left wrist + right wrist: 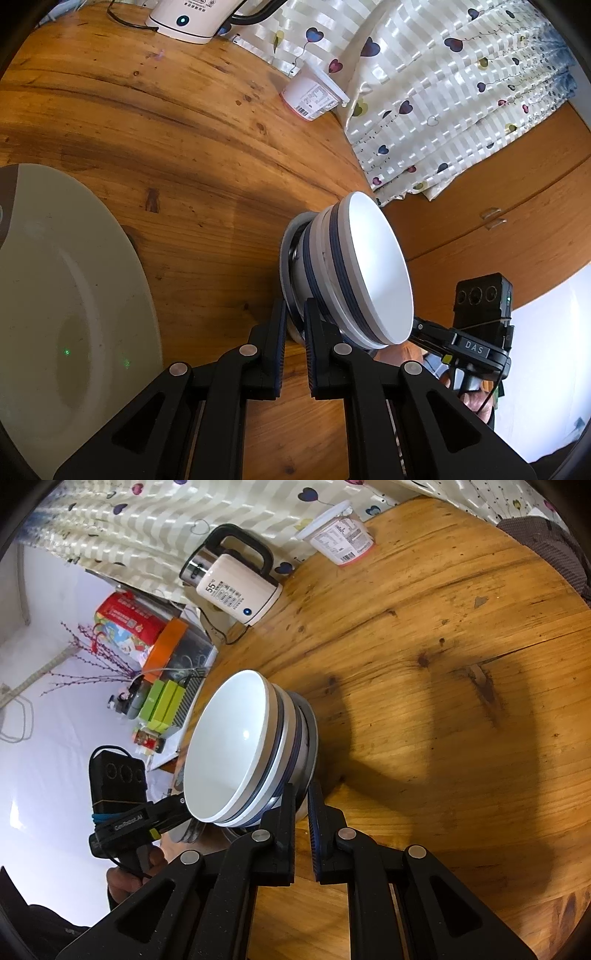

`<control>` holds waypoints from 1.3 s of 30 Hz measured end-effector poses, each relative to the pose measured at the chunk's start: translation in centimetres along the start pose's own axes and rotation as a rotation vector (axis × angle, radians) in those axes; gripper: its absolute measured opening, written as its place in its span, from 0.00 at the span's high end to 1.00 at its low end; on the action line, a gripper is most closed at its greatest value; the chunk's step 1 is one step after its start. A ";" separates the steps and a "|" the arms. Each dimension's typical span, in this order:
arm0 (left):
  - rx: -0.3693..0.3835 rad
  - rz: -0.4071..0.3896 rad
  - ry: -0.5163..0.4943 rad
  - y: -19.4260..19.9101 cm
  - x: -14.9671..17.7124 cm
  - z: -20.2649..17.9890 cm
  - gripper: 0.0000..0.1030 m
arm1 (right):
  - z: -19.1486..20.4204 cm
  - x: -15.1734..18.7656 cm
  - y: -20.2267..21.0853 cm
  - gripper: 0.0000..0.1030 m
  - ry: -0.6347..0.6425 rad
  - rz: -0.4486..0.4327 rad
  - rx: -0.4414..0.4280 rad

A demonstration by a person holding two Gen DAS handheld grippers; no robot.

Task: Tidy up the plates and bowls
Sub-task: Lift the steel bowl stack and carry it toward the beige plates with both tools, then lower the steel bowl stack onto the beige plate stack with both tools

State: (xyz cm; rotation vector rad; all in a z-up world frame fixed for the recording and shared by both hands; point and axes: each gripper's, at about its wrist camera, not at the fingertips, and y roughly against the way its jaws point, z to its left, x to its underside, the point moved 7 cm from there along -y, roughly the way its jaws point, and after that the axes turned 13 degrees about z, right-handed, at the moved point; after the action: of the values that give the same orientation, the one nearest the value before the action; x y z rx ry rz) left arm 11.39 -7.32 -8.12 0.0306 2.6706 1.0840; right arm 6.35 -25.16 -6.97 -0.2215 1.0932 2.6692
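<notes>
- So the bowls are looking mostly sorted: there's a nested stack of bowls (354,273), white with dark blue bands, sitting on what looks like a small plate (286,258) near the edge of the wooden bench (166,129).
- What's left, I'd guess, is the big pale plate (66,295) off to the left of the stack and well apart from it. That one isn't stacked with anything yet, so I'd call the job only partly done.
- Left claw (295,332): jaws narrow, pinching the near rim of that small plate under the bowls. Pretty sure it's gripping, since the rim sits right between the pads.
- Right claw (303,808): same deal from the other side, jaws close together on the bottom edge of the stack. The rim does run into the gap, though what it's pinching is a bit hard to make out.
- Both claws on one stack suggests a two-handed carry. It'll be top-heavy, so tilting is the risk.
- A kettle (232,587) and a tub (341,535) sit at the far side.
</notes>
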 end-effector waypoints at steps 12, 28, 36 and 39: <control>-0.005 -0.034 -0.017 1.1 0.1 -0.4 0.92 | 1.2 0.0 0.4 0.91 0.030 -0.011 -0.002; -0.035 -0.125 0.002 6.1 1.1 0.5 0.92 | 5.6 -0.9 -1.0 0.91 0.114 0.013 -0.013; -0.075 -0.185 0.040 9.3 2.1 2.4 0.92 | 8.6 -0.9 -3.4 0.91 0.171 0.059 -0.034; -0.090 -0.206 0.055 10.5 2.6 3.1 0.92 | 9.9 -0.9 -4.6 0.91 0.194 0.081 -0.045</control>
State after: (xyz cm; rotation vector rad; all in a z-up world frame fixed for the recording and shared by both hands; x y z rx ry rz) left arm 8.84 2.67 -3.69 -0.2887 2.5984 1.1501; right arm 8.04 -15.16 -2.81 -0.4628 1.1197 2.7938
